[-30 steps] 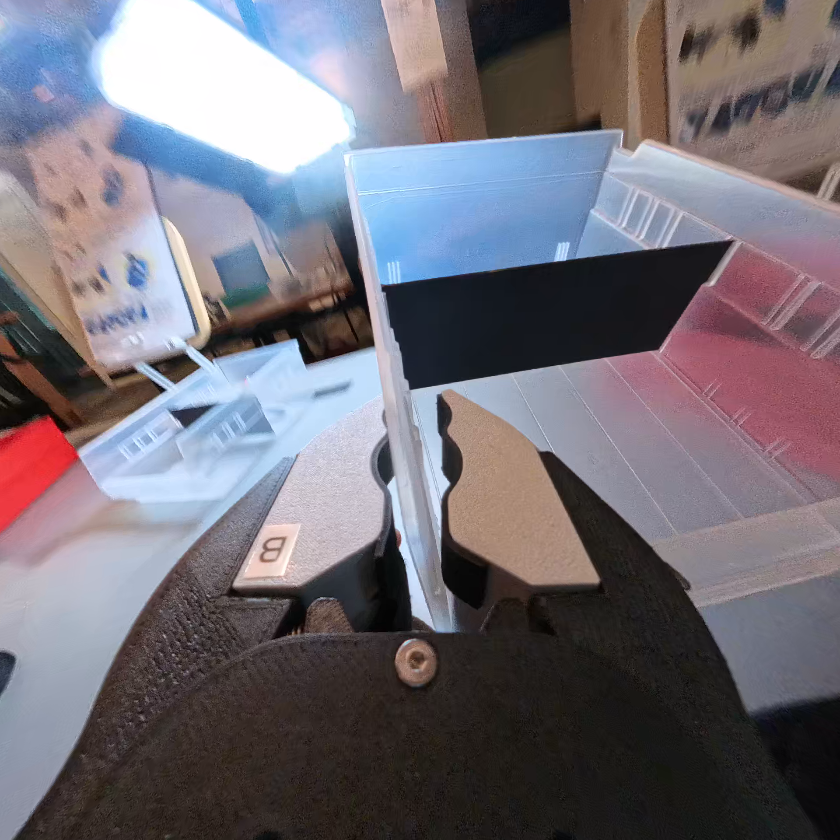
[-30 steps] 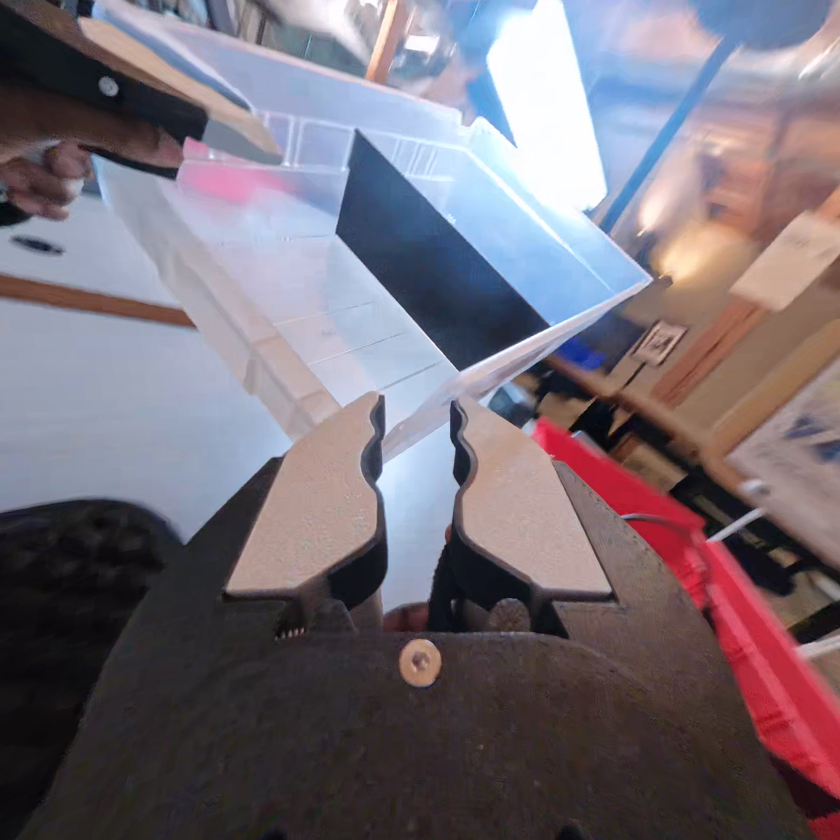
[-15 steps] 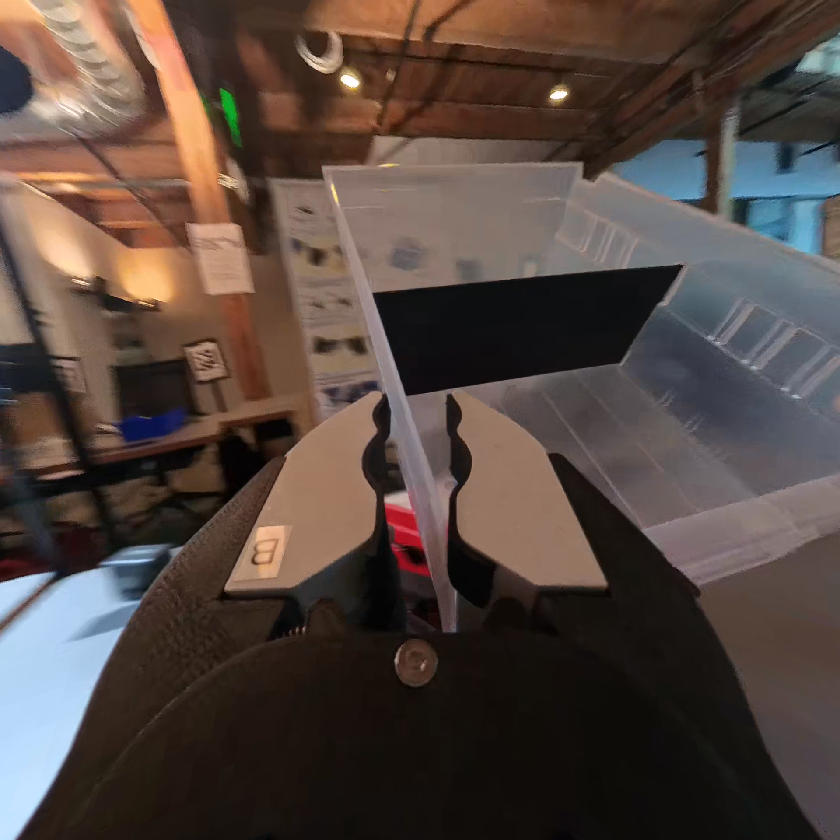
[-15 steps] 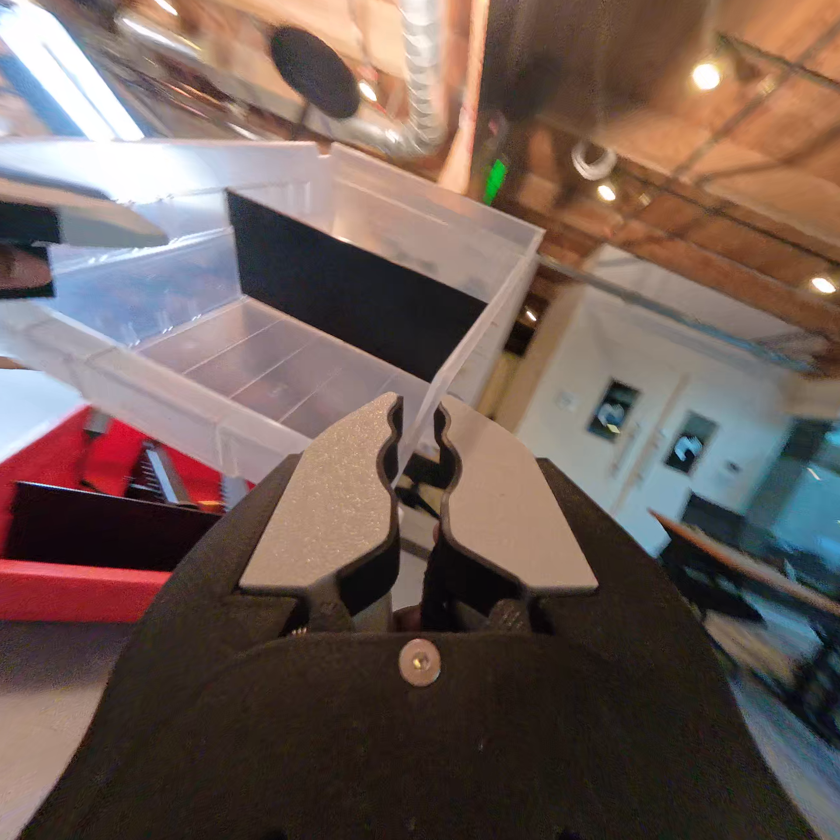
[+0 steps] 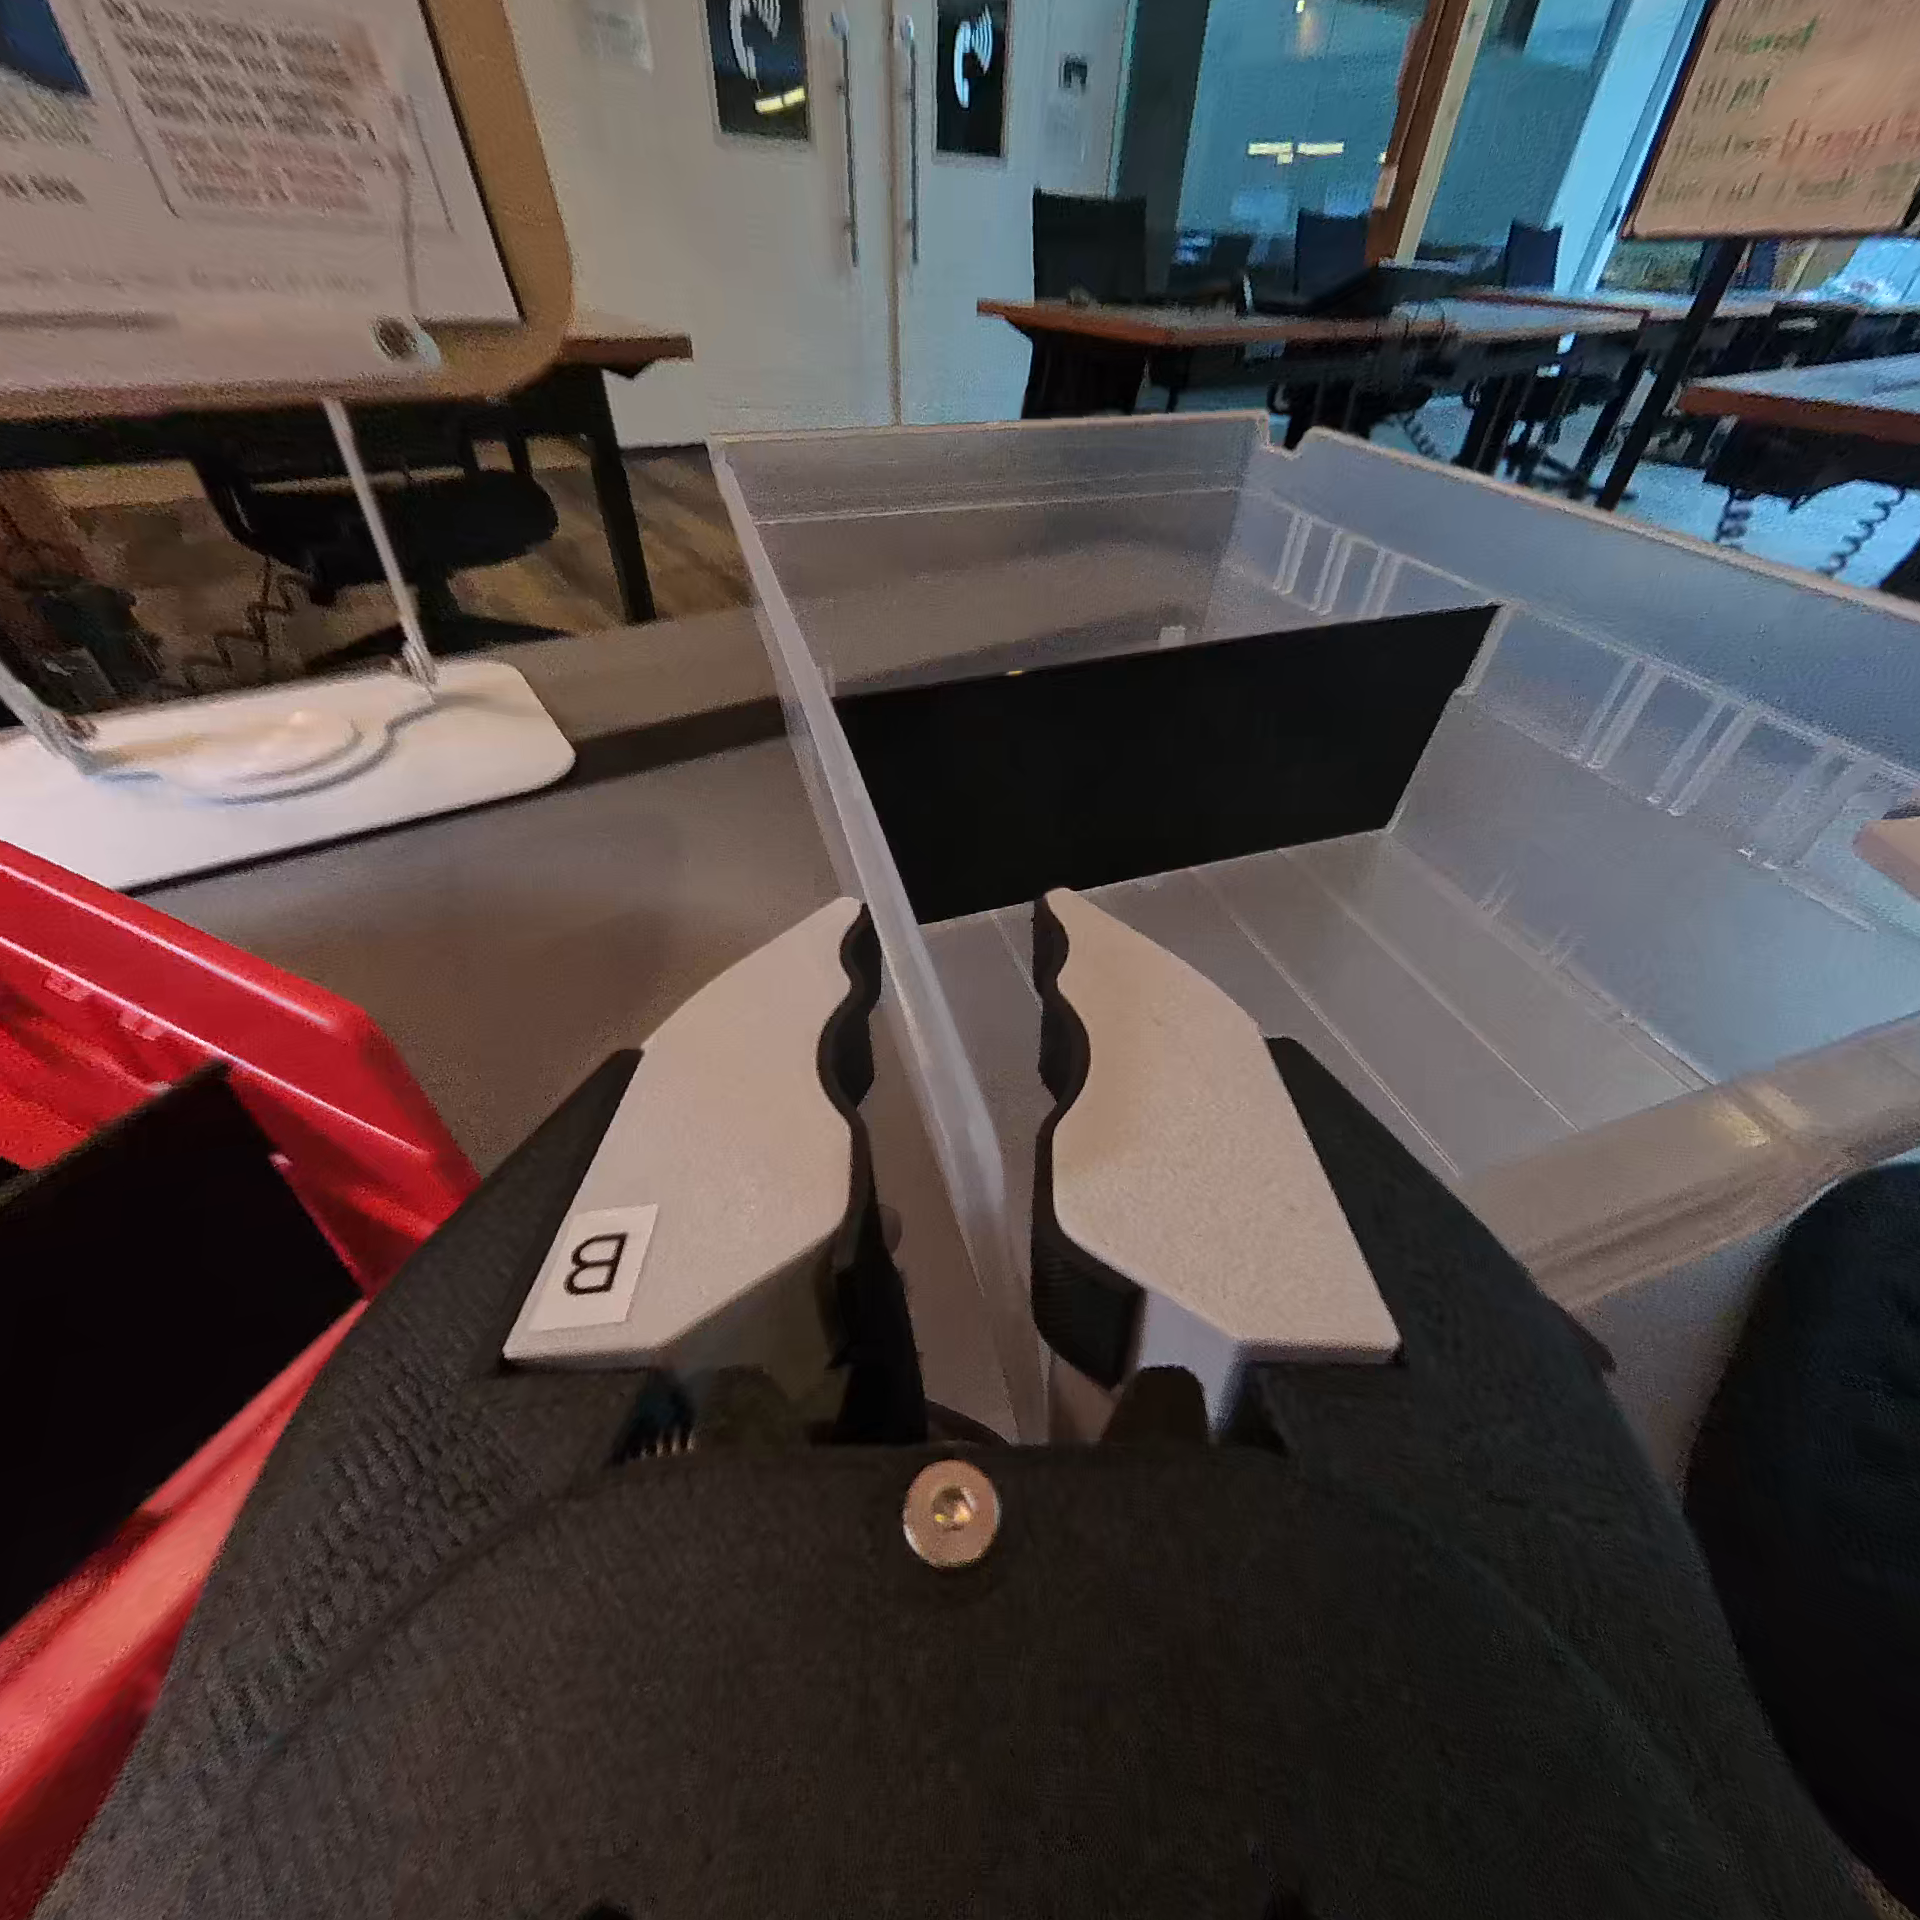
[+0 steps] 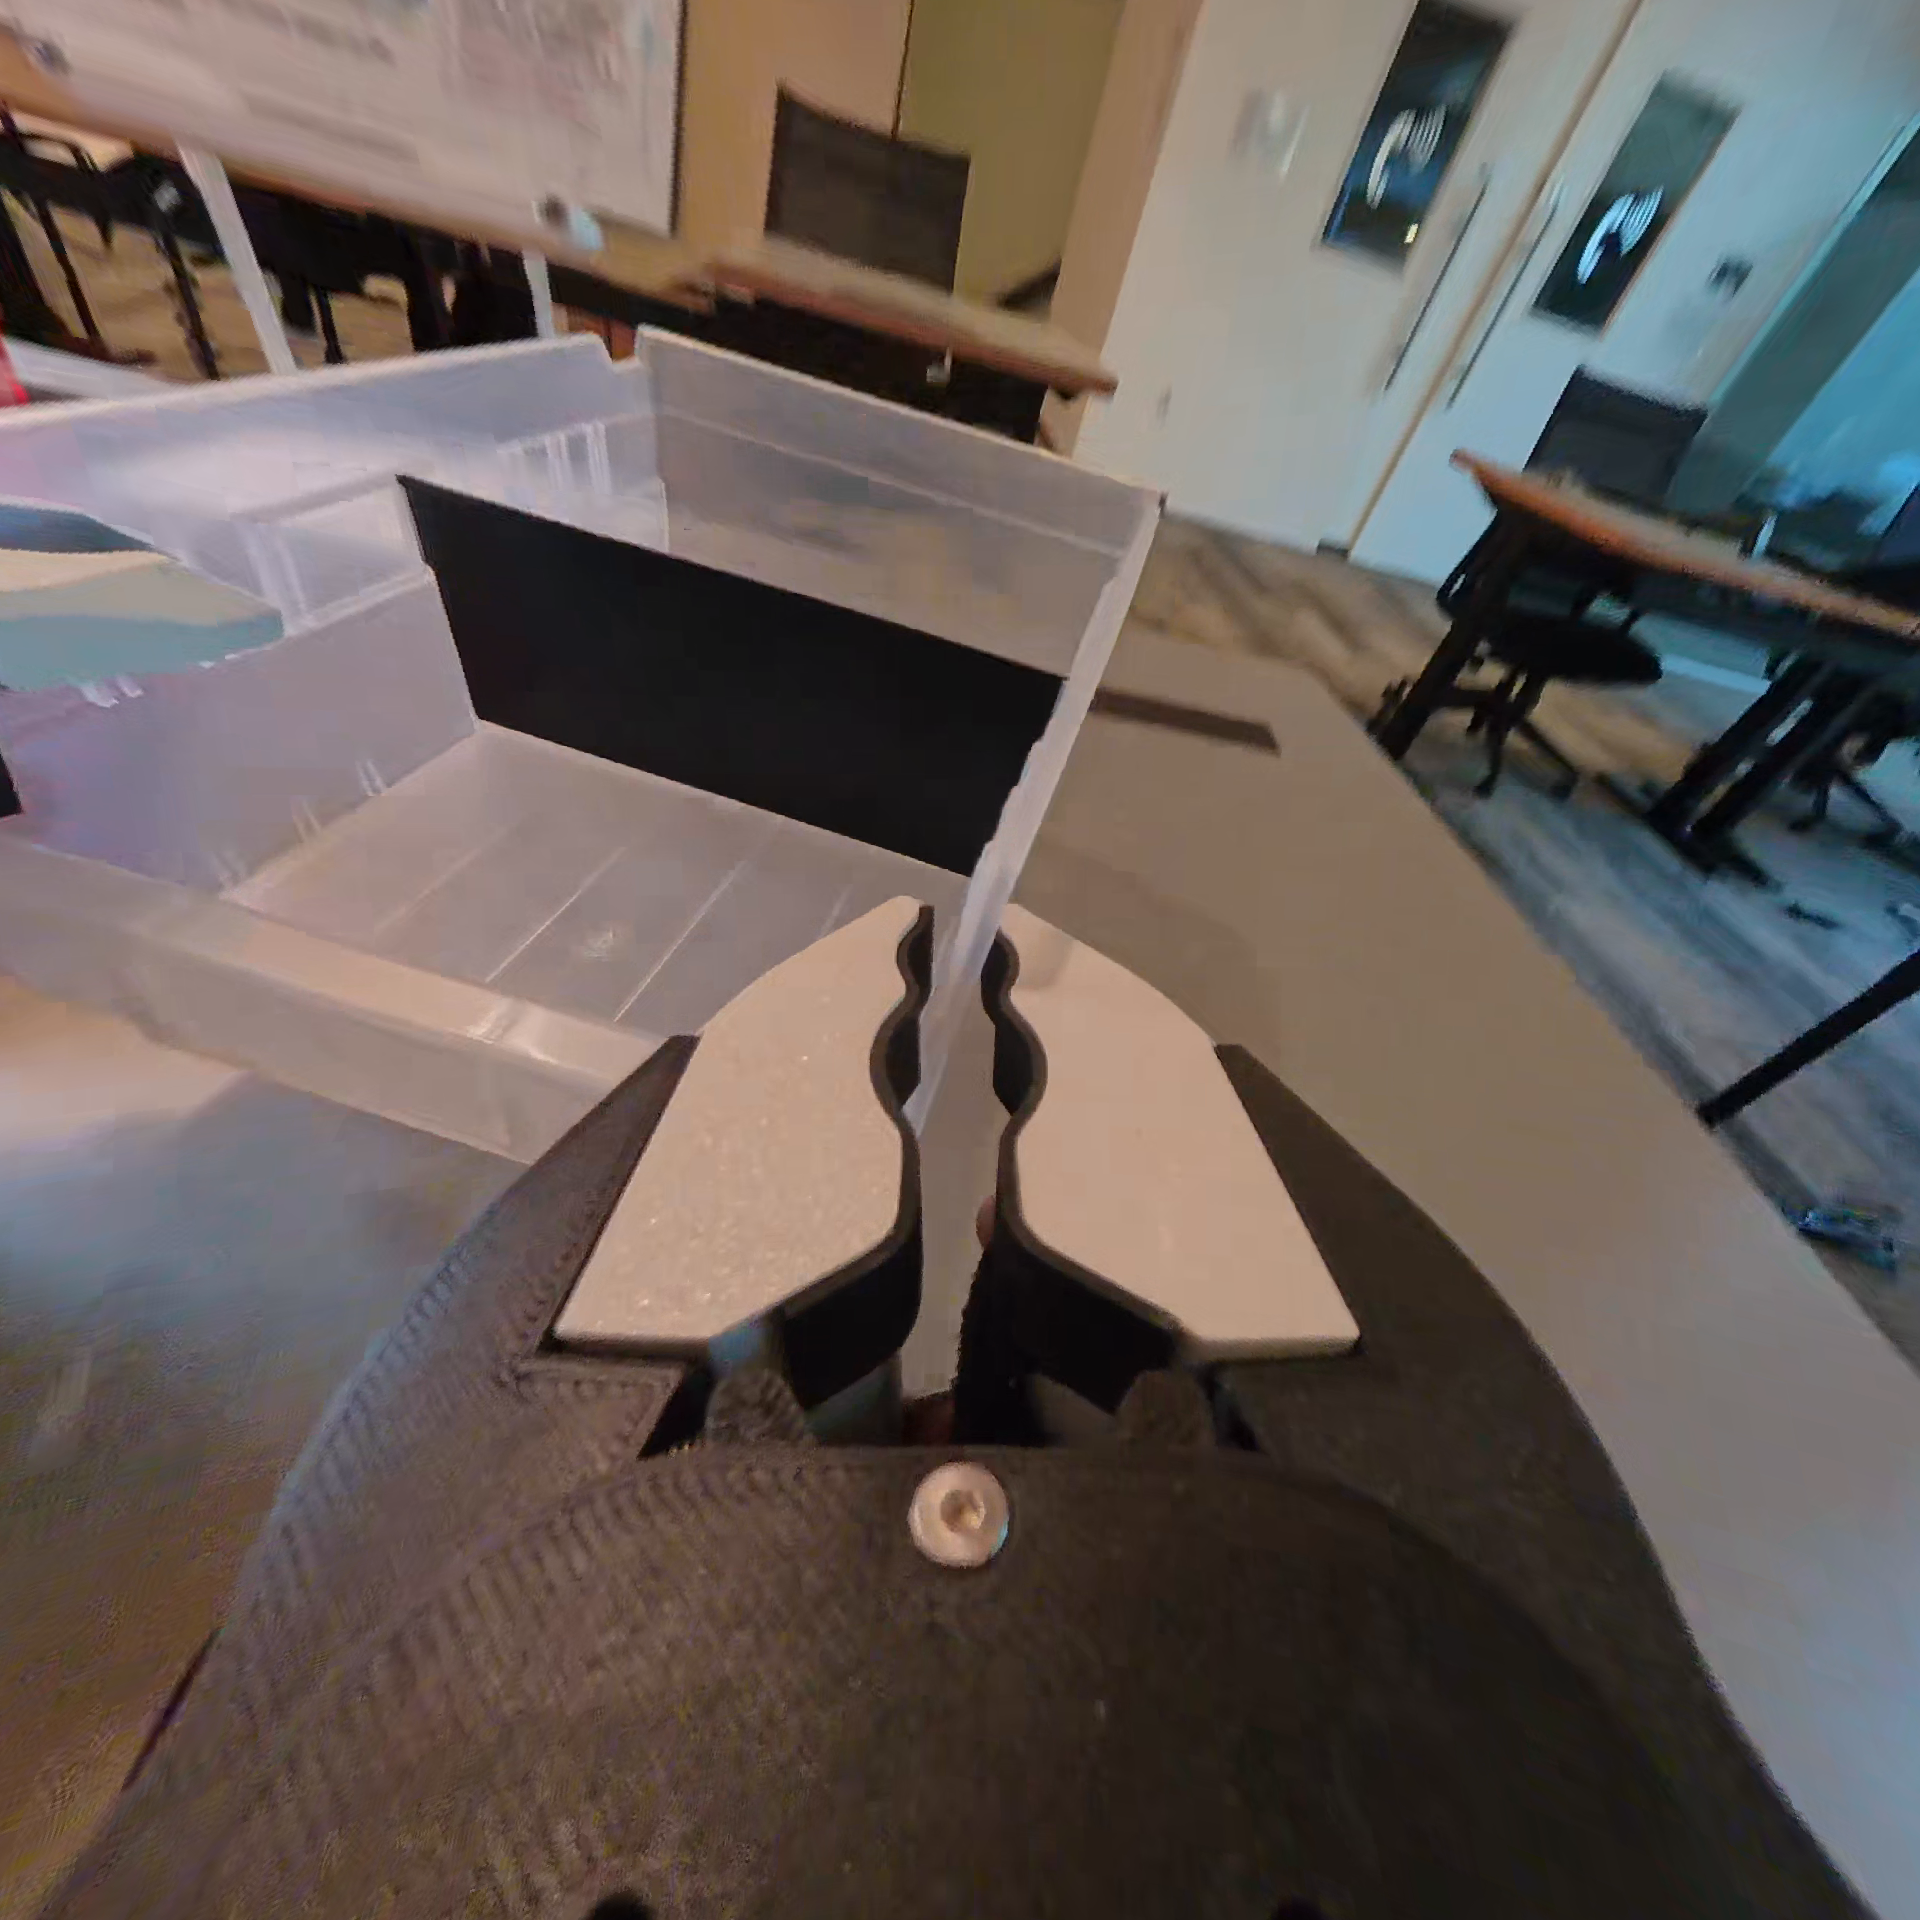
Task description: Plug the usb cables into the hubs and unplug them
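No USB cable or hub shows in either view. Both grippers are at a clear plastic bin (image 5: 1558, 935) with a black divider (image 5: 1143, 769) across it; the bin sits level on the grey table. My left gripper (image 5: 951, 914) straddles the bin's left wall (image 5: 831, 779) with its jaws apart: the wall touches the left finger and stands clear of the right one. My right gripper (image 6: 958, 925) is shut on the bin's right wall (image 6: 1049, 748). The bin (image 6: 520, 883) and divider (image 6: 727, 675) also show in the right wrist view, with a left fingertip (image 6: 125, 613) at its far side.
A red bin (image 5: 208, 1039) with a black insert stands close on the left. A white stand base (image 5: 260, 748) carrying a sign board is behind it. The table's edge (image 6: 1558, 987) runs along the right, with desks and chairs beyond. There is about 20 centimetres between the tips of the two grippers.
The bin was held tilted up in the air; it has come down level onto the table. My left jaws have widened around its wall. My right gripper still pinches the other wall.
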Tool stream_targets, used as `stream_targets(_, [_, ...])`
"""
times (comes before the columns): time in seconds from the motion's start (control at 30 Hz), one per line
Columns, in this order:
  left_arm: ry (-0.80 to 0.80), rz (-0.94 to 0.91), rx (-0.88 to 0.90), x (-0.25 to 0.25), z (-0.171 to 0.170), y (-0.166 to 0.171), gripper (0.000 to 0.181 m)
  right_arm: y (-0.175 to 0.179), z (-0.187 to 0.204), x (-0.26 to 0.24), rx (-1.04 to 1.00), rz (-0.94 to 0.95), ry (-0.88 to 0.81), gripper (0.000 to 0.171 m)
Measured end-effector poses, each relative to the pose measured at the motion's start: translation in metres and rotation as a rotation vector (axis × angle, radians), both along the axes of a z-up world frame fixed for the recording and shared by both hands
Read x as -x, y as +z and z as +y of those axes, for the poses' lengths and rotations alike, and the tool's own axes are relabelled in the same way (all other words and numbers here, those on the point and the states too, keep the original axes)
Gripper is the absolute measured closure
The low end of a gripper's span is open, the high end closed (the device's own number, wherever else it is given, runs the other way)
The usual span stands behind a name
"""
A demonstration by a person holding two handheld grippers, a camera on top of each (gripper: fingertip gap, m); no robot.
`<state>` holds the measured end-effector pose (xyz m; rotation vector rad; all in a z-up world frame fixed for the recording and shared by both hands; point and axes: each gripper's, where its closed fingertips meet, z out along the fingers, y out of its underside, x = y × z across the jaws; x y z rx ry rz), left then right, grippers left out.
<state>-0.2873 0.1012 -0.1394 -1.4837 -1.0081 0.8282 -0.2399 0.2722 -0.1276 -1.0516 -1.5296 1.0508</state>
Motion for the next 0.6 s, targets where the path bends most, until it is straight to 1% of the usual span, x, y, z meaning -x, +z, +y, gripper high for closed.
stream_targets(0.07, [-0.010, -0.026, 0.002, 0.000, 0.006, -0.013, 0.151, -0.015, 0.006, 0.003, 0.017, -0.059, 0.001, 0.163])
stream_targets(0.17, [-0.026, -0.053, -0.014, 0.000, 0.009, -0.023, 0.148, -0.027, 0.009, 0.005, 0.017, -0.109, 0.000, 0.163])
stream_targets(0.3, [-0.072, -0.037, -0.033, -0.007, 0.015, -0.022, 0.140, -0.035, 0.014, 0.008, 0.005, -0.150, -0.035, 0.162])
stream_targets(0.4, [-0.124, -0.039, 0.020, -0.013, 0.019, -0.024, 0.131, -0.037, 0.018, 0.008, 0.019, -0.170, -0.031, 0.160])
stream_targets(0.43, [-0.156, -0.025, 0.030, -0.018, 0.019, -0.021, 0.126, -0.034, 0.020, 0.008, 0.039, -0.151, -0.024, 0.155])
stream_targets(0.47, [-0.156, 0.009, 0.027, -0.022, 0.014, -0.014, 0.123, -0.026, 0.023, 0.006, 0.066, -0.109, -0.018, 0.148])
stream_targets(0.53, [-0.177, 0.075, 0.041, -0.036, 0.000, 0.002, 0.122, -0.006, 0.032, 0.000, 0.129, -0.006, -0.003, 0.134])
stream_targets(0.6, [-0.210, 0.127, 0.078, -0.053, -0.019, 0.018, 0.122, 0.018, 0.034, -0.007, 0.187, 0.136, 0.061, 0.104])
